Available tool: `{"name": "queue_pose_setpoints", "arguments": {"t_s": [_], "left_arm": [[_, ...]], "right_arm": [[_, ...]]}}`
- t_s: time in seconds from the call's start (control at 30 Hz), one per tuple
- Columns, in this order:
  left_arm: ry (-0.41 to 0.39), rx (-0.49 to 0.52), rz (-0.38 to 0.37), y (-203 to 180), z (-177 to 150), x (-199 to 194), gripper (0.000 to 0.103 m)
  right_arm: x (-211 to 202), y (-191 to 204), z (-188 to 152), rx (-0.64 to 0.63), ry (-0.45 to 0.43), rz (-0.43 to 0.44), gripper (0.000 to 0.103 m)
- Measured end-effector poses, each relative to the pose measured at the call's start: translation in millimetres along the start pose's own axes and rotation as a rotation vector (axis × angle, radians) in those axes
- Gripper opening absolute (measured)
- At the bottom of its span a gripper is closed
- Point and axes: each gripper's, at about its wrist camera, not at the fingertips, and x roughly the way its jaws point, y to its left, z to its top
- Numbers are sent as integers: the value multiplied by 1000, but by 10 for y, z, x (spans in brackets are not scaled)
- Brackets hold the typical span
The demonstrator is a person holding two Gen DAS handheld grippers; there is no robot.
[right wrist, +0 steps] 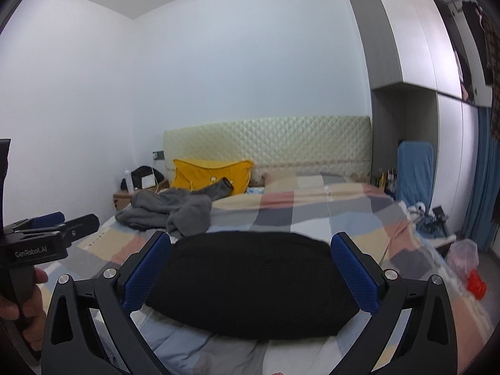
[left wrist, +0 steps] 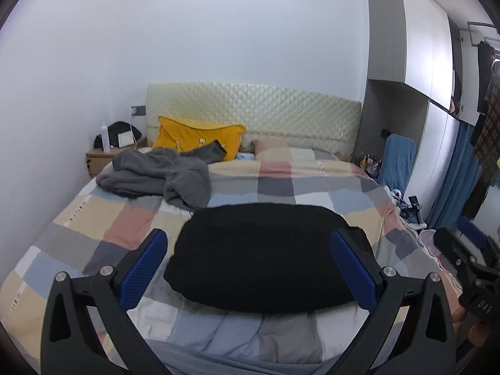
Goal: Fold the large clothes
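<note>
A black garment (left wrist: pixel 265 256) lies folded into a compact rounded rectangle on the checked bedcover (left wrist: pixel 281 184), near the foot of the bed. A crumpled grey garment (left wrist: pixel 156 175) lies further back at the left, by the yellow pillow. My left gripper (left wrist: pixel 250 240) hovers open above the near side of the black garment, holding nothing. My right gripper (right wrist: pixel 251 243) is open too, over the same black garment (right wrist: pixel 250 281), with nothing between its blue pads. The left gripper (right wrist: pixel 47 222) also shows at the left edge of the right wrist view, held by a hand.
A yellow pillow (left wrist: pixel 200 136) leans on the quilted headboard (left wrist: pixel 256 109). A wooden nightstand (left wrist: pixel 100 157) with a bottle and a bag stands at the left. Wardrobes (left wrist: pixel 415 47), a blue chair (left wrist: pixel 397 162) and floor clutter fill the right side.
</note>
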Motion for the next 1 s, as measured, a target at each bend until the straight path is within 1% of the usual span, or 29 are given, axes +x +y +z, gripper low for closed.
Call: {"name": "queue_pose_setpoints", "arguments": {"t_s": [0.17, 0.23, 0.27, 0.37, 0.43, 0.57, 0.7, 0.83, 1.0], "left_arm": [[47, -10, -17, -21, -187, 166, 103], [79, -27, -32, -24, -272, 288, 103], [113, -20, -36, -41, -321, 371, 103], [153, -3, -16, -81, -410, 514, 103], [169, -4, -16, -83, -430, 556, 103], [171, -5, 1, -46, -430, 572, 103], [180, -12, 9, -15, -439, 596, 103], [179, 12, 23, -51, -427, 582, 103], [178, 21, 12, -106, -417, 554, 103]], "right_arm": [[117, 4, -278, 27, 54, -10, 103], [198, -12, -367, 57, 84, 13, 103], [250, -9, -403, 61, 101, 26, 103], [343, 20, -491, 34, 133, 6, 103], [392, 19, -542, 28, 153, -5, 103], [440, 2, -608, 28, 174, -4, 103], [441, -23, -608, 28, 172, -10, 103], [447, -49, -587, 40, 172, -5, 103], [445, -85, -585, 39, 177, -18, 103]]}}
